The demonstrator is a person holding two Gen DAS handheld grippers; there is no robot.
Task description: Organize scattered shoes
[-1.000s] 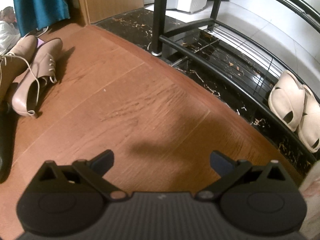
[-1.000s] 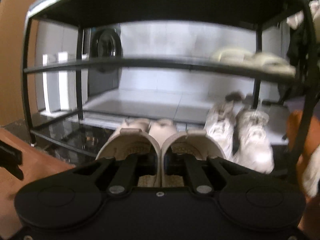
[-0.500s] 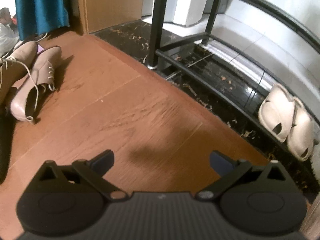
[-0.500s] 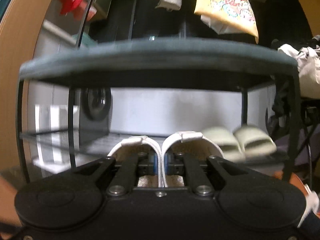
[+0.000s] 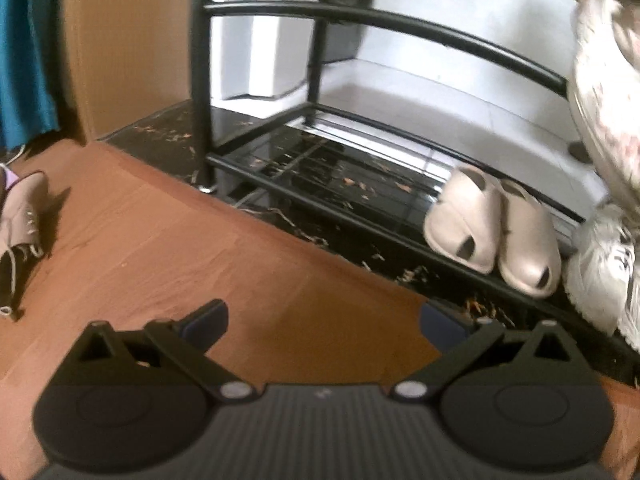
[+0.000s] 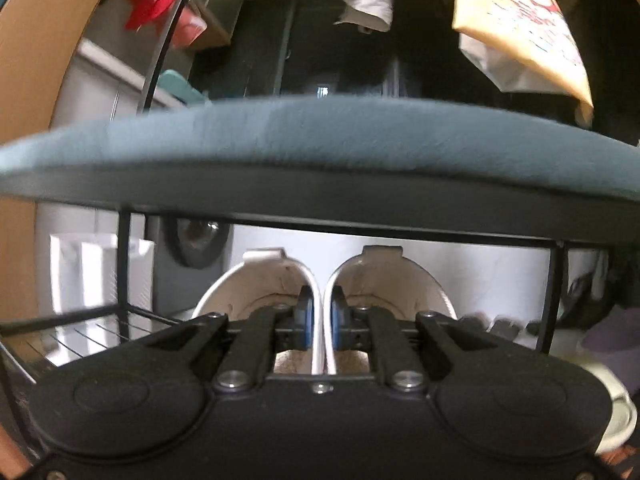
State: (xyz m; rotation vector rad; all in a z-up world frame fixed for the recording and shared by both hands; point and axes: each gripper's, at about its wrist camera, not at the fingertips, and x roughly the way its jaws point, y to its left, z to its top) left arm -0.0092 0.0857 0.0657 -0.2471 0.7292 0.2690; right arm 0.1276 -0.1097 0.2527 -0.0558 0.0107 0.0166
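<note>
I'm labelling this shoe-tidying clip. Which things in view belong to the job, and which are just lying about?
Part of the job:
- white shoe pair clamped in right gripper
- shoe rack
- beige slippers
- white sneaker
- pink lace-up shoe

Just lying about:
- blue curtain
- hanging clothes

Right gripper (image 6: 320,318) pinches white shoes (image 6: 320,280) below padded shelf (image 6: 320,140).

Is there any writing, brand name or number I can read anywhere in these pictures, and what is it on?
Nothing can be read for certain.
Yellow bag hanging at the upper right: a red and blue cartoon print with some letter-like marks, too blurred and cut off to read.
White sneaker at the right of the bottom shelf: a dark mark on its side, too blurred to read.
Beige slippers, pink lace-up shoe and the pair of white shoes in the right gripper: no text seen.
</note>
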